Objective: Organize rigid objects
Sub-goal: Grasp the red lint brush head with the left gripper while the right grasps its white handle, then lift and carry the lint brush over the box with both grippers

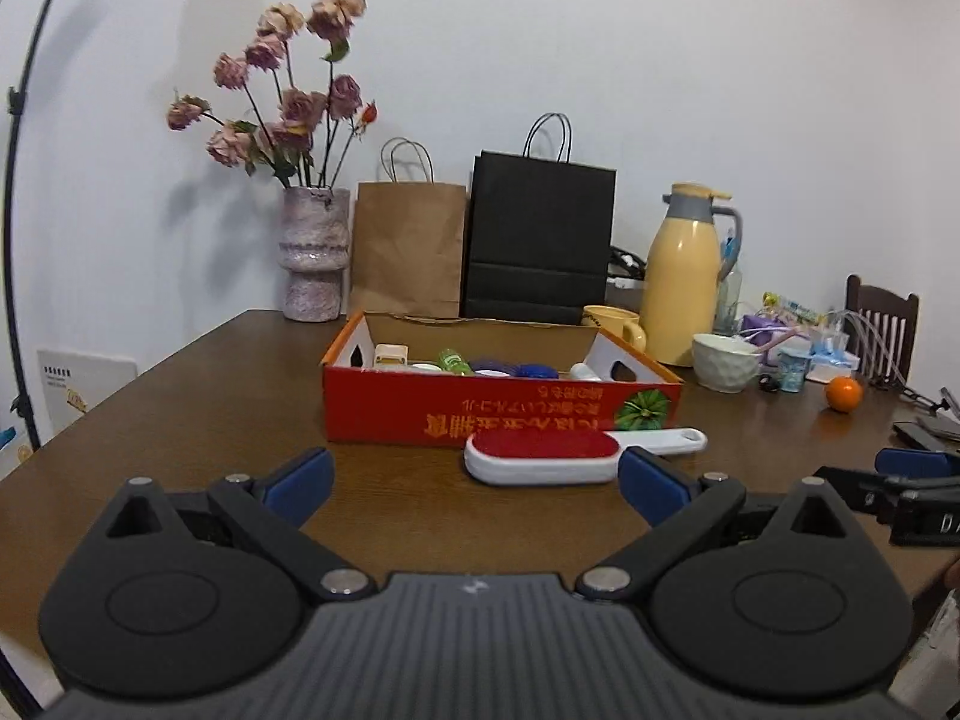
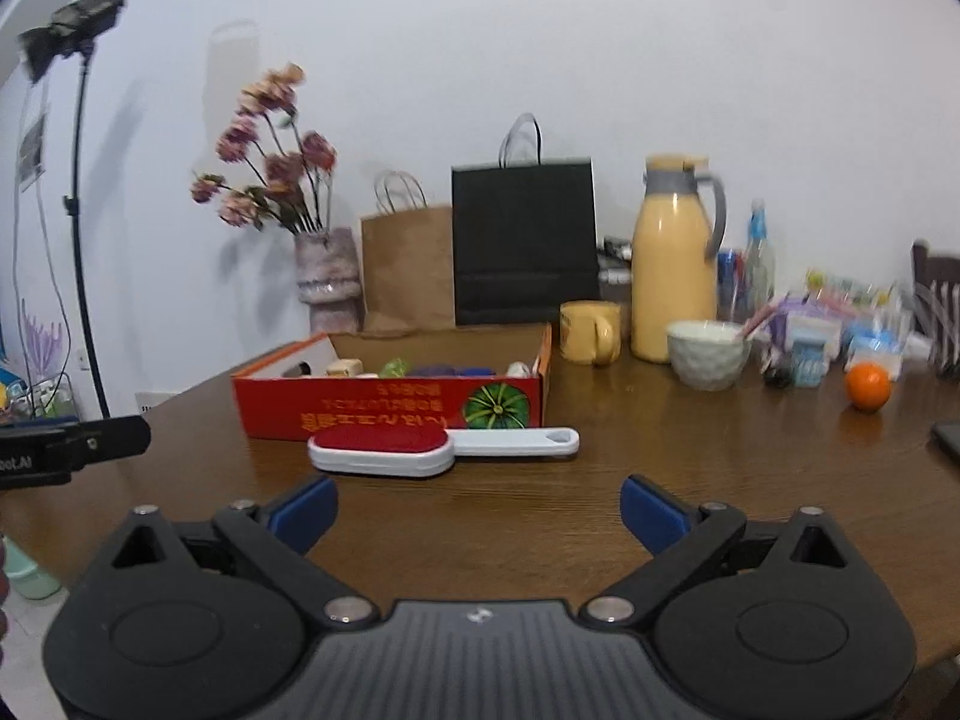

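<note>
Nearly sorted: one brush left outside the box

Both the left hand-held gripper and right hand-held gripper hang spread wide and empty above the worktop. Just ahead lies the brush, beside the box, which already holds several small items. Judging by this, only the brush remains.

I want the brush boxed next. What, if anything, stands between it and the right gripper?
Nothing visible. The right gripper is open, with bare table between it and the brush, which lies against the front of the red box.
</note>
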`<state>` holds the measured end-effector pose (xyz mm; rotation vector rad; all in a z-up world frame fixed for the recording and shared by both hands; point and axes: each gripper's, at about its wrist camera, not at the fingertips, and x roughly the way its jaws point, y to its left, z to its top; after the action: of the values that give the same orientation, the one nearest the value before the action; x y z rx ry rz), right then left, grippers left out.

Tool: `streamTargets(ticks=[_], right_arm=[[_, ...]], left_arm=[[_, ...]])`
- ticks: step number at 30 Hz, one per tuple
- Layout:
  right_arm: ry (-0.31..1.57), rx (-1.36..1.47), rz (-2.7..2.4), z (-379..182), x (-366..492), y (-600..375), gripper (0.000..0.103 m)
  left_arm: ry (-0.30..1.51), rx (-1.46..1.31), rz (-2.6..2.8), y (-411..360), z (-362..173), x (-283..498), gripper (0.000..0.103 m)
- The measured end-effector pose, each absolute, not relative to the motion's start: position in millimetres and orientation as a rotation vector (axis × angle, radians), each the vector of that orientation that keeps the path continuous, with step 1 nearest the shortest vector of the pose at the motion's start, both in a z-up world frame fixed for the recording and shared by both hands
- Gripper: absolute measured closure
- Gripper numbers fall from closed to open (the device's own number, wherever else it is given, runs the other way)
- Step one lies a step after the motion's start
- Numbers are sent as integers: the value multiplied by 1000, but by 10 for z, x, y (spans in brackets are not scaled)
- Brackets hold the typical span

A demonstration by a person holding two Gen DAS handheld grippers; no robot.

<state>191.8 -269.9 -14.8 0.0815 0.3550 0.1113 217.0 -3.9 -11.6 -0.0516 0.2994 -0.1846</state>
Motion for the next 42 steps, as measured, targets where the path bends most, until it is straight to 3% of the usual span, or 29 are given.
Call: streamTargets(ticks=[4, 8, 12, 14, 22, 33, 42], right_arm=[[386, 62, 109, -94, 2458, -2852, 15], [438, 34, 108, -123, 3044, -2990, 33], [536, 61, 114, -265, 3594, -3163, 55], [586, 69, 102, -354, 3825, -3241, 69], [680, 192, 156, -612, 4206, -3419, 88], [701, 248, 146, -607, 4159, -3433, 91], [588, 197, 176, -329, 3063, -3161, 92]], left_arm=[[360, -16, -242, -166, -158, 2692, 0], [444, -32, -259, -274, -219, 3187, 4], [557, -63, -240, -348, -322, 3629, 29], [617, -95, -230, -350, -401, 3813, 34], [684, -181, -293, -362, -546, 4119, 42], [661, -117, -286, -447, -473, 3969, 46], [536, -117, -288, -177, -266, 2749, 51]])
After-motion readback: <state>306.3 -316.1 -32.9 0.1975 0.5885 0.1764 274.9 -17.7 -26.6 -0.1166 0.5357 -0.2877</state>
